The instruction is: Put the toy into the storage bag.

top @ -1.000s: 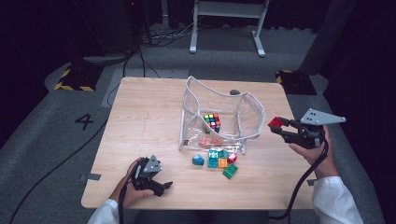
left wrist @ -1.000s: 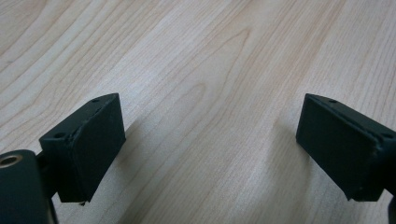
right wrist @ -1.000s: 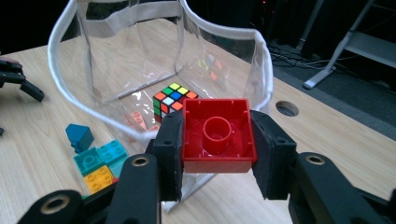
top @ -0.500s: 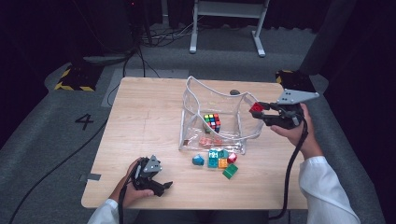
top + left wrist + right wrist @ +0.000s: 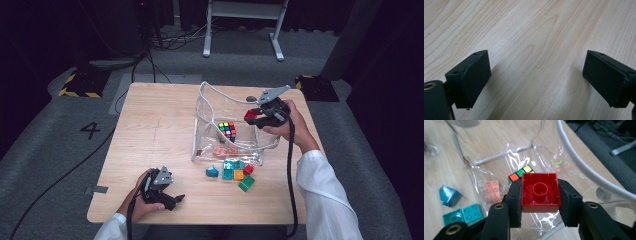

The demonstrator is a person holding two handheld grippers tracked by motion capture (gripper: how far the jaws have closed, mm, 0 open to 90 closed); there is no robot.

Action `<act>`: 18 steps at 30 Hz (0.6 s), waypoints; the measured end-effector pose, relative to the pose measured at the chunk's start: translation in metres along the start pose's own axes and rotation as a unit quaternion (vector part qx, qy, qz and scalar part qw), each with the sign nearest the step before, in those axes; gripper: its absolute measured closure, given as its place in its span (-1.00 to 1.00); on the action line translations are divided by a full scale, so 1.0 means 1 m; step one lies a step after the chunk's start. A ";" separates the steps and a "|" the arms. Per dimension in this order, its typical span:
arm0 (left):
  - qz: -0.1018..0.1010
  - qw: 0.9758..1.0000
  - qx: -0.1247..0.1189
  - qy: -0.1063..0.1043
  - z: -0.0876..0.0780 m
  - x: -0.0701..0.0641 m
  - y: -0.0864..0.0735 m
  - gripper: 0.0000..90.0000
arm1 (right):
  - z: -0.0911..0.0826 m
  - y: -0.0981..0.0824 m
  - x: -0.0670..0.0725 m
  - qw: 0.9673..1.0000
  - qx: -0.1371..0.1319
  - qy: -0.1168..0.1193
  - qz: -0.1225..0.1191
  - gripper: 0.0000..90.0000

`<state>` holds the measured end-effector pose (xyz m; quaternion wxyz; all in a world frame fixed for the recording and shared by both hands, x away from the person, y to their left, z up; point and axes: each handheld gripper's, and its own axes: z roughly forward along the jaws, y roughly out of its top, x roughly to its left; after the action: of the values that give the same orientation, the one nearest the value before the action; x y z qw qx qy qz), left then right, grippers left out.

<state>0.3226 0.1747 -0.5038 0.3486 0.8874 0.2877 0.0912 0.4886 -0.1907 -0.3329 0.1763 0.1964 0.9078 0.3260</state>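
Observation:
My right gripper [image 5: 251,117] [image 5: 540,195] is shut on a red brick [image 5: 249,115] [image 5: 540,192], hollow underside toward the camera, held above the right rim of a clear plastic bag [image 5: 225,127] [image 5: 571,152]. Inside the bag lie a colourful puzzle cube [image 5: 228,130] [image 5: 520,175] and a pink brick [image 5: 220,151] [image 5: 493,191]. In front of the bag sit a blue piece [image 5: 212,171] [image 5: 449,195], teal bricks [image 5: 229,170] [image 5: 465,215], an orange, a red and a green brick [image 5: 246,183]. My left gripper [image 5: 175,200] [image 5: 536,82] rests open on the wood near the front left edge.
The wooden table [image 5: 150,125] has bare room across its left half. A small grey disc [image 5: 251,99] lies behind the bag. A white frame [image 5: 245,25] and cables stand on the dark floor beyond the table.
My right gripper has carried the red brick leftward and toward the back, from beside the bag's right side to above its rim. The left gripper has stayed put.

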 end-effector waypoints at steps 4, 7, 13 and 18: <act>0.000 1.000 0.000 0.000 0.000 0.000 0.000 -0.82 | 0.016 0.005 -0.004 0.999 0.050 -0.006 -0.016 0.31; 0.000 1.000 -0.001 0.000 0.000 0.000 0.000 -0.82 | 0.025 0.005 -0.007 0.996 0.087 -0.013 -0.024 0.31; 0.003 1.000 0.002 0.001 0.000 0.001 0.000 -0.82 | 0.026 -0.001 -0.015 0.985 0.165 -0.038 -0.040 0.31; 0.004 1.000 0.001 0.001 0.000 0.001 0.001 -0.82 | 0.019 -0.010 -0.021 0.976 0.204 -0.054 -0.054 0.31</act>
<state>0.3235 0.1747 -0.5036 0.3474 0.8887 0.2842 0.0934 0.5124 -0.1976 -0.3492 0.1984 0.1959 0.9536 0.1133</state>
